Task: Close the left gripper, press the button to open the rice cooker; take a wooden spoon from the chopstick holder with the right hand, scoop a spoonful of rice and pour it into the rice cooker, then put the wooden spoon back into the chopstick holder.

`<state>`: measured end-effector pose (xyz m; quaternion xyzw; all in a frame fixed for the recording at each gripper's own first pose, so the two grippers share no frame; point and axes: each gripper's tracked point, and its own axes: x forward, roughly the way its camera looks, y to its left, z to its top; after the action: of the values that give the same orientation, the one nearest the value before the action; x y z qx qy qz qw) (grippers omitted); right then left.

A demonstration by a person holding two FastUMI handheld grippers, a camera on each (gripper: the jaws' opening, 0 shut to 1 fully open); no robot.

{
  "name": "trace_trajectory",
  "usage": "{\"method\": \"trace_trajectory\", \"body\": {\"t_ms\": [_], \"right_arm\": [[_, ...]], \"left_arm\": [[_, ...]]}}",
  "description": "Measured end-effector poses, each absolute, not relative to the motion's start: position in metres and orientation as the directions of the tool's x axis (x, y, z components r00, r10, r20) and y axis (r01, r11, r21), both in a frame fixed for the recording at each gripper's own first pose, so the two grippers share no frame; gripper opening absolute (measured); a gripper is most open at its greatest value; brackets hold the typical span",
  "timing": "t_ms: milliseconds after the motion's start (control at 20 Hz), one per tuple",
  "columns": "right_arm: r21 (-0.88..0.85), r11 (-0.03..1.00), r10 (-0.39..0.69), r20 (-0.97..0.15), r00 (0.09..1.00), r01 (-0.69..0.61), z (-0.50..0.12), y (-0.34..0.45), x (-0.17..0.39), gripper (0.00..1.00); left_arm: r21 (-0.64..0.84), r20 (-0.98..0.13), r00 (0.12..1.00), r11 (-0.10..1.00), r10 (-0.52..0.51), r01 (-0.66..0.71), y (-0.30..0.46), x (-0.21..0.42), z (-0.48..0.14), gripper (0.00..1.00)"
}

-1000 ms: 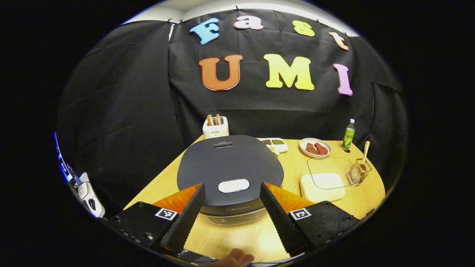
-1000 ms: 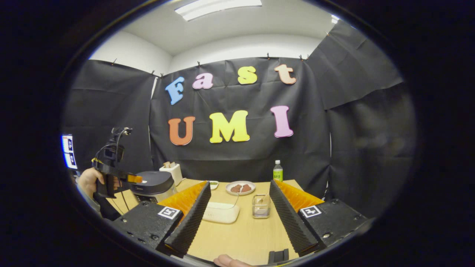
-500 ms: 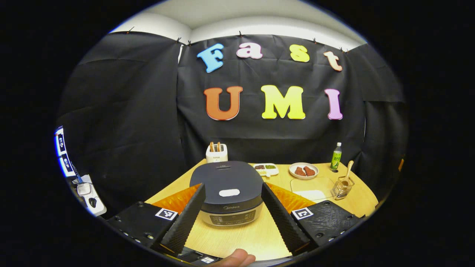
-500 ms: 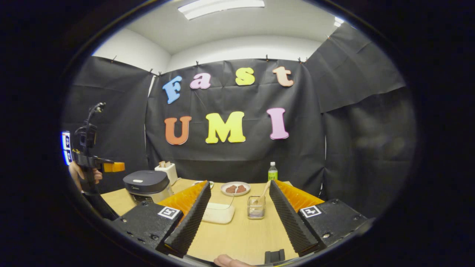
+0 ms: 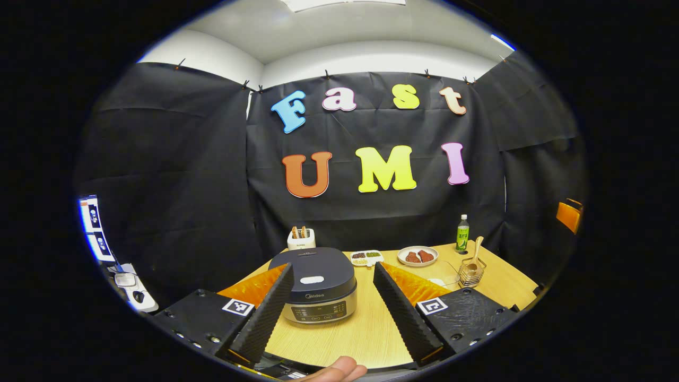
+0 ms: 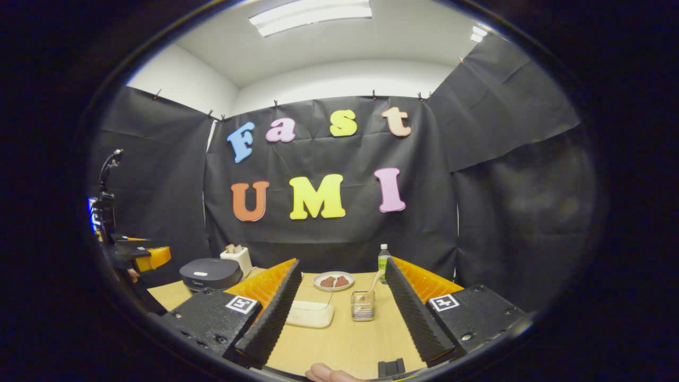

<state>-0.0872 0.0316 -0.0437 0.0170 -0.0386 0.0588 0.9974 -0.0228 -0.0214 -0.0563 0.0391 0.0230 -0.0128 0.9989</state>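
The left claw (image 5: 331, 307) stands wide, holding nothing — its two fingers frame the rice cooker (image 5: 313, 284), which sits well ahead of them on the wooden desk (image 5: 366, 339) with its dark lid down and the pale button (image 5: 312, 279) on top untouched. Behind the cooker stands a white toaster (image 5: 301, 240) with slices in it. To its right lie a divided snack tray (image 5: 366, 258), a plate of reddish-brown pieces (image 5: 417, 256) and a green bottle (image 5: 462, 234).

The right claw (image 6: 342, 310) is likewise wide and empty. Between its fingers, farther off, the clear chopstick holder (image 6: 363, 305) stands on the desk with the wooden spoon (image 6: 373, 282) leaning out of it — just left of it lies the white rice container (image 6: 310, 314) with a clear lid. In the right gripper view the left claw shows at the far left, raised above the desk.
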Motion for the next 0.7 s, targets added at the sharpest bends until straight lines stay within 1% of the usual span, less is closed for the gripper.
{"method": "trace_trajectory", "body": {"t_ms": [50, 100, 150, 250, 300, 400, 450, 550, 700], "right_arm": [[0.033, 0.993, 0.111, 0.081, 0.99, -0.114, -0.042, 0.031, -0.089, 1.0], [0.039, 0.993, 0.109, 0.087, 0.99, -0.113, -0.041, 0.03, -0.09, 0.98], [0.044, 0.992, 0.111, 0.09, 0.99, -0.115, -0.039, 0.031, -0.091, 1.0], [0.049, 0.991, 0.116, 0.092, 0.989, -0.121, -0.04, 0.033, -0.093, 1.0], [0.05, 0.991, 0.12, 0.094, 0.988, -0.125, -0.041, 0.034, -0.093, 0.99], [0.05, 0.99, 0.129, 0.091, 0.987, -0.134, -0.044, 0.035, -0.094, 1.0], [0.051, 0.989, 0.134, 0.088, 0.987, -0.138, -0.045, 0.036, -0.095, 0.99], [0.055, 0.987, 0.147, 0.089, 0.985, -0.152, -0.047, 0.038, -0.097, 0.99], [0.062, 0.985, 0.158, 0.088, 0.983, -0.164, -0.05, 0.039, -0.098, 1.0]], "left_arm": [[0.074, -0.036, 0.999, 0.997, -0.033, 0.035, -0.025, -0.03, -0.053, 0.96], [0.065, -0.021, 0.999, 0.997, -0.039, 0.04, -0.028, -0.037, -0.051, 0.96], [0.05, -0.015, 0.999, 0.998, -0.044, 0.045, -0.032, -0.044, -0.051, 0.96], [0.015, -0.017, 0.997, 0.997, -0.072, 0.073, -0.043, -0.059, -0.058, 0.96], [0.012, -0.004, 0.996, 0.996, -0.085, 0.085, -0.048, -0.068, -0.059, 0.96], [0.028, 0.023, 0.996, 0.996, -0.088, 0.088, -0.049, -0.08, -0.058, 0.96], [0.035, 0.03, 0.995, 0.995, -0.091, 0.09, -0.049, -0.085, -0.057, 0.96], [0.02, 0.039, 0.995, 0.996, -0.088, 0.088, -0.052, -0.091, -0.056, 0.96], [0.026, 0.044, 0.992, 0.993, -0.119, 0.118, -0.068, -0.095, -0.052, 0.96]]}}
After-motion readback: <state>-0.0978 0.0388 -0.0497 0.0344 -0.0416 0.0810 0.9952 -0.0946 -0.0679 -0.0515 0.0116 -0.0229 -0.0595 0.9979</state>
